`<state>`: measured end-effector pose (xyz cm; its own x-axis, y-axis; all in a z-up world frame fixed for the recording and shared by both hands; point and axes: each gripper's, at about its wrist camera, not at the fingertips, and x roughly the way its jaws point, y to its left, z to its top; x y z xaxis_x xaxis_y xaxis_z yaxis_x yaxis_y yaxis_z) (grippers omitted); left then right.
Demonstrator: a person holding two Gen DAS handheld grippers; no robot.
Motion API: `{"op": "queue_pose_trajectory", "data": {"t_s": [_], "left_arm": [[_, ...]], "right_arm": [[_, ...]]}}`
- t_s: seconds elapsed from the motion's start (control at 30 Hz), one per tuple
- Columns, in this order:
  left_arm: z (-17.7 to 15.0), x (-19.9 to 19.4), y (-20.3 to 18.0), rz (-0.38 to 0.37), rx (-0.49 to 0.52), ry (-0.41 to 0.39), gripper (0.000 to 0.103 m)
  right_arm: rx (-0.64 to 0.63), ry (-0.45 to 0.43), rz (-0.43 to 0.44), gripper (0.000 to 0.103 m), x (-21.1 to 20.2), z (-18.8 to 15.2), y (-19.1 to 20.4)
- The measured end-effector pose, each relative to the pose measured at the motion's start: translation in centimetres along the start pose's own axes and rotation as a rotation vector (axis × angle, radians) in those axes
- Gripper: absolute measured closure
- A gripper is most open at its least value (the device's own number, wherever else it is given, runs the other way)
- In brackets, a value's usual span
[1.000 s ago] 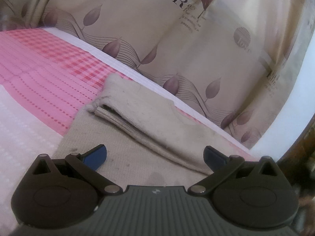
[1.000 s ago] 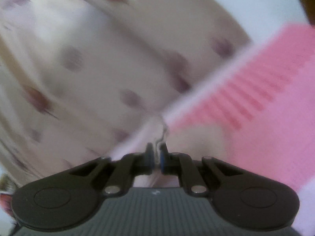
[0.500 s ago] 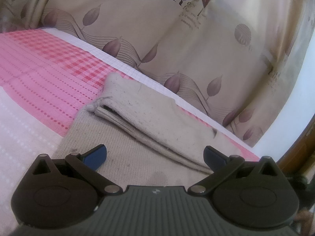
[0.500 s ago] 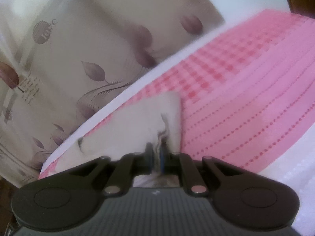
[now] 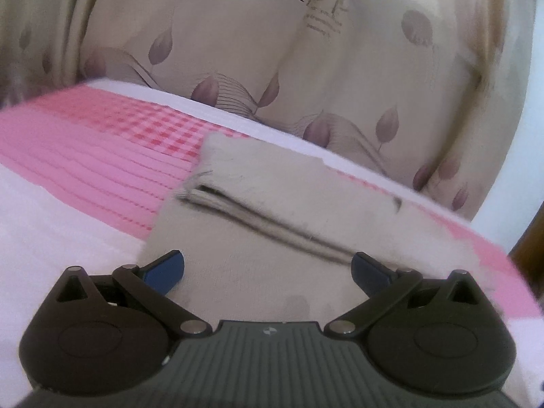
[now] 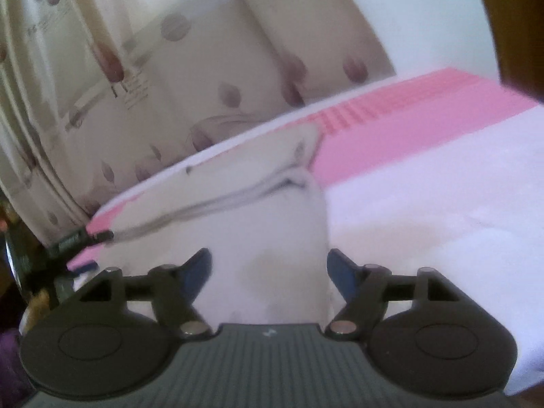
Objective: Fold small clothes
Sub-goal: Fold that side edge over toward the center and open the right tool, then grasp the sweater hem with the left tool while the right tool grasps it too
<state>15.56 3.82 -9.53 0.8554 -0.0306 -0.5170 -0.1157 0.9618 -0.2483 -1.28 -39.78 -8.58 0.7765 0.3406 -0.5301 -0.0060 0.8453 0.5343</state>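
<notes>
A beige knit garment (image 5: 272,204) lies on the pink and white bed cover (image 5: 85,156), its far part folded back over the near part. In the left wrist view my left gripper (image 5: 267,268) is open just above the near edge of the cloth, nothing between its blue pads. The right wrist view shows the same garment (image 6: 258,210), pale and blurred. My right gripper (image 6: 268,267) hovers over the garment's near part with its jaws opening, and the pads do not press on the cloth.
A beige curtain with a leaf print (image 5: 306,68) hangs close behind the bed's far edge. Dark wooden furniture (image 6: 510,17) stands at the right. Dark clutter (image 6: 27,258) sits off the left edge in the right wrist view.
My right gripper was shut on a fold of the cloth, carried it across, then let go and pulled back with jaws apart. The fold now lies on the garment. My left gripper rolled slightly.
</notes>
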Motion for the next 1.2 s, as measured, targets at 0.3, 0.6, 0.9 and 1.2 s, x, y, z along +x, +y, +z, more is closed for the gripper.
{"op": "queue_pose_trajectory", "data": {"t_s": [0.3,0.6,0.9,1.2], "left_arm": [[-0.7,-3.9,-1.6,0.082,0.146,-0.006,0.0],[-1.3,-5.9,-2.2,0.136,0.24,0.018,0.0],[-2.0,-6.8,-1.7,0.175,0.3,0.048,0.0],[-2.2,-7.7,0.9,0.133,0.303,0.13,0.0]], "right_arm": [[0.045,0.008,-0.004,0.027,-2.0,-2.8,-1.1],[0.032,0.032,-0.003,0.028,-1.9,-3.4,-0.9],[0.021,0.061,-0.001,0.028,-2.0,-3.5,-1.0],[0.047,0.067,0.044,0.027,-2.3,-3.8,-1.8]]}}
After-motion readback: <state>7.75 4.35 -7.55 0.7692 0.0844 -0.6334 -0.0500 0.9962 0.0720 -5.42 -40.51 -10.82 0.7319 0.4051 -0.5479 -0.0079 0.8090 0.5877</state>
